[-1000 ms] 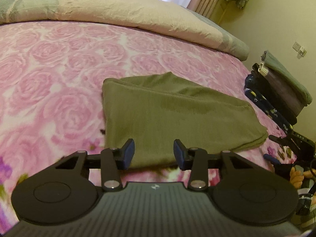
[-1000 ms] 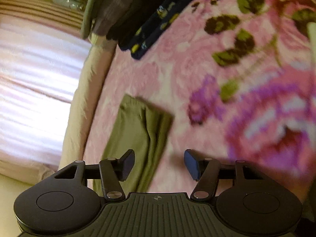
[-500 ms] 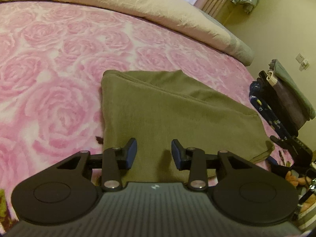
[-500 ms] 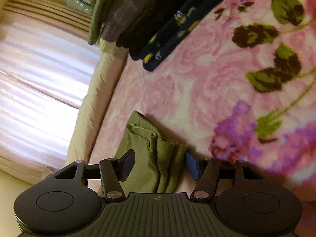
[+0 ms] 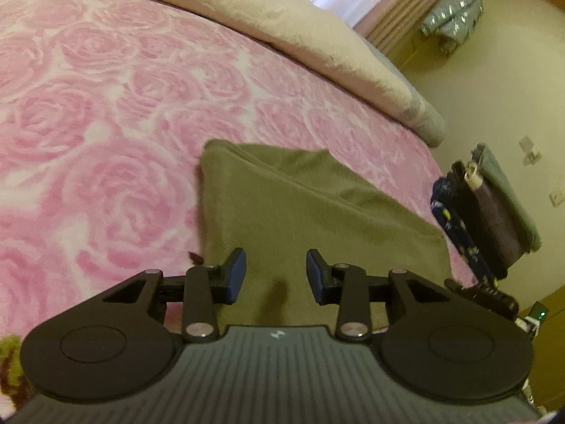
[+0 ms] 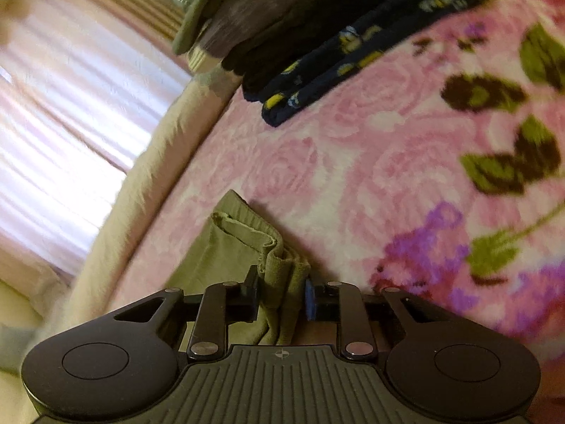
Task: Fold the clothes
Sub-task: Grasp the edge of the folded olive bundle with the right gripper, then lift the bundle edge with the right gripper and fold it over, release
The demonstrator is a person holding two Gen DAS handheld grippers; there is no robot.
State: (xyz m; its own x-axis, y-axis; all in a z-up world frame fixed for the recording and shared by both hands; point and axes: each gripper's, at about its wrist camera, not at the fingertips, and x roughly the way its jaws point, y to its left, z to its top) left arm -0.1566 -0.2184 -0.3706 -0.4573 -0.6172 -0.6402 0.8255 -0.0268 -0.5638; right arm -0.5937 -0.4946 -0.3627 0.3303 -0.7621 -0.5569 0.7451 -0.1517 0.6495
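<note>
right gripper (image 6: 281,295): jaws closing, pinching olive garment (image 6: 226,258) edge between pads | left gripper (image 5: 276,275): jaws spread above garment's flat fold | beneath: pink rose blanket (image 5: 106,141) | beyond: clothes stack (image 6: 317,24), beige duvet (image 5: 300,24), curtain (image 6: 53,123)

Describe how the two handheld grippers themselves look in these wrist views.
Both look alike. The left gripper and right gripper each have a ribbed dark-grey body with a small round emblem, two black round-lobed side plates, black link arms with silver pivot pins, and blue-padded fingers. No cables or sleeves are visible.
</note>
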